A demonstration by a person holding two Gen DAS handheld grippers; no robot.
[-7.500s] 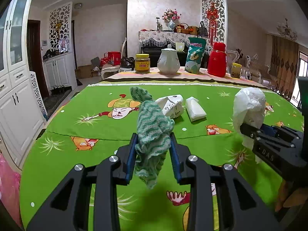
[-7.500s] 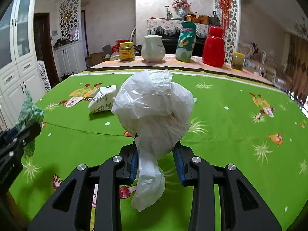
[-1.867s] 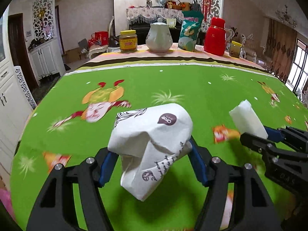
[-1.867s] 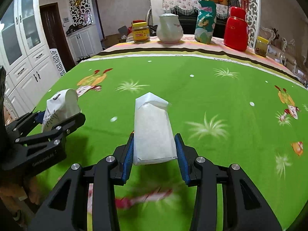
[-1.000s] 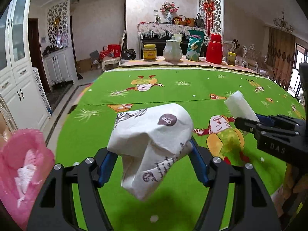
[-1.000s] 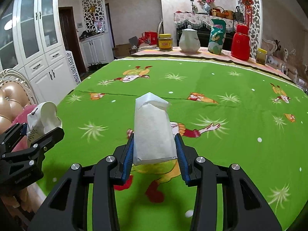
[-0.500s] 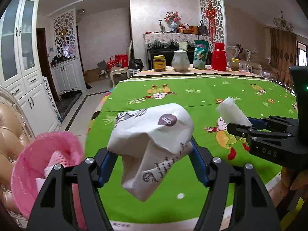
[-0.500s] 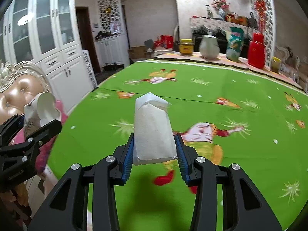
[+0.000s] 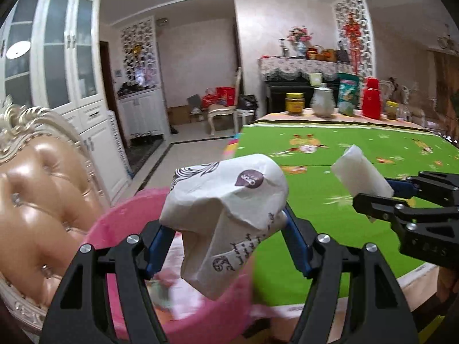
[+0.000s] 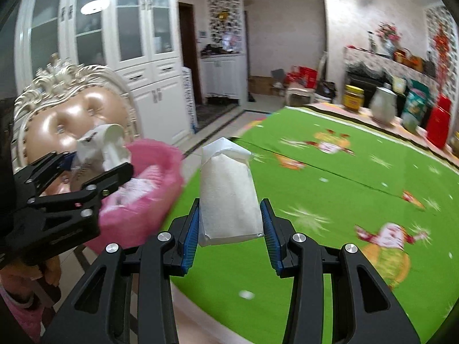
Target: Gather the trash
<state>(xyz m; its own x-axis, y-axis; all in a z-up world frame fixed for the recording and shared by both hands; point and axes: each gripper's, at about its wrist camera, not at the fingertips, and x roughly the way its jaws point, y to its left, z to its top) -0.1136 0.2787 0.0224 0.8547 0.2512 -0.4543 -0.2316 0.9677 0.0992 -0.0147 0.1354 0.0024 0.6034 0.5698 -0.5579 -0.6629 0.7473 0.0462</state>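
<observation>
Left wrist view, load: the left tool [image 9: 226,229] is pinching a crumpled printed paper wrapper [image 9: 226,203] between its blue pads, the wrapper sagging toward 6 o'clock.
Left wrist view, target: the pink basket [image 9: 114,218] is sitting at 7 o'clock beneath the wrapper, on what appears to be a padded chair [image 9: 37,189]; pale scraps are lying inside, blurred.
Left wrist view, neighbour: at 3 o'clock the right tool [image 9: 381,197] is gripping a white folded paper packet [image 9: 358,172] above the green bench [image 9: 344,149].
Right wrist view, load: the right tool [image 10: 231,225] is clamping the packet [image 10: 226,192] upright, both pads pressing its sides.
Right wrist view, target: the basket [image 10: 160,177] is lying at 9 to 10 o'clock, just off the bench [image 10: 358,172] edge; the left tool [image 10: 94,172] is hanging over its rim with the wrapper [image 10: 100,146].
Step in hand: both pieces of trash are apparently being delivered to the basket.
Next move: the left tool is looking ready to spread its pads and drop the wrapper; the right tool is needing to swing toward 9 o'clock until the packet is above the basket mouth.
</observation>
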